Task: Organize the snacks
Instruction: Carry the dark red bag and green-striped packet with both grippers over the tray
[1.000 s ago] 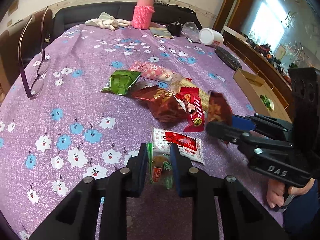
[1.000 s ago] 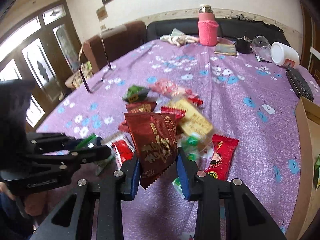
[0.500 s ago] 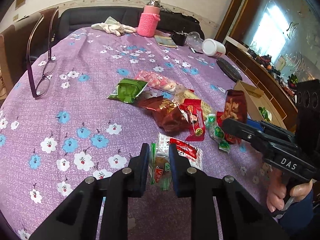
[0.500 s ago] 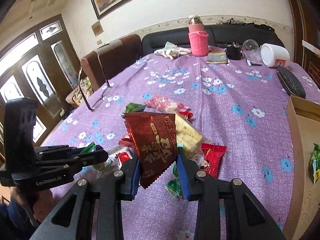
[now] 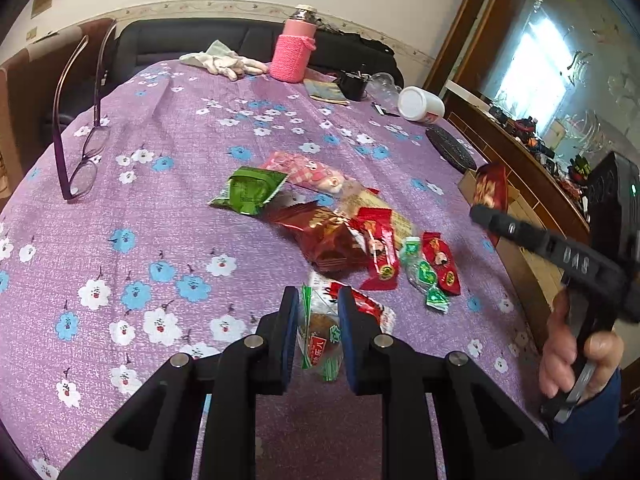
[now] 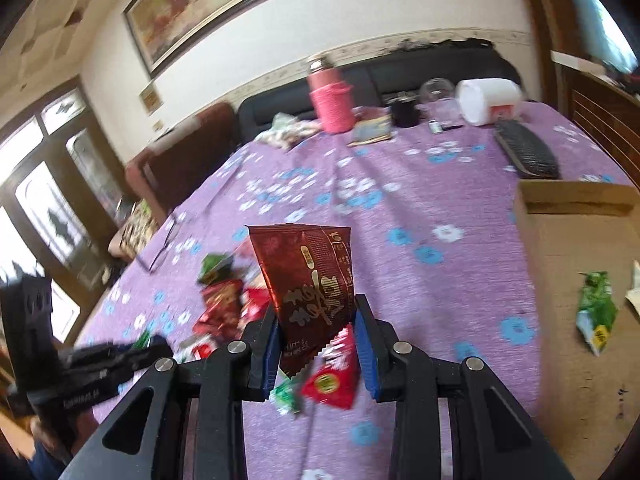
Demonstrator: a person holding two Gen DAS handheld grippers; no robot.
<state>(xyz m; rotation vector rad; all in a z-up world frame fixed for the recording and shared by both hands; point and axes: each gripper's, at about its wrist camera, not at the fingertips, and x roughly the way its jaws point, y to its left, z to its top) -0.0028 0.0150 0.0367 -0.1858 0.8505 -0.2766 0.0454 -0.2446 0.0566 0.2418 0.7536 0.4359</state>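
The dark red snack packet (image 6: 310,276) is standing upright between the pads of the right claw (image 6: 316,344), which is gripping its lower edge and holding it lifted above the purple flowered cloth of the bench (image 6: 460,272), just beside the cardboard box (image 6: 576,240) sitting at the bench's right edge; a green packet (image 6: 596,316) is lying inside that box. In the left wrist view the same red packet (image 5: 490,192) is showing above the right claw (image 5: 486,212), with a hand (image 5: 576,356) squeezing the handle. The left claw (image 5: 318,312) is closed narrow on a small clear-wrapped cake (image 5: 320,332) near the bench's near edge, its wrapper pinched between the blue pads. Toward the middle of the bench the remaining snacks are lying in a loose pile: a green pouch (image 5: 250,190), a pink packet (image 5: 310,170), a brown-red bag (image 5: 326,236) and small red sweets (image 5: 380,252). A pair of glasses (image 5: 78,148) is resting by the left edge, and a pink-sleeved bottle (image 5: 292,54) is standing at the far edge.
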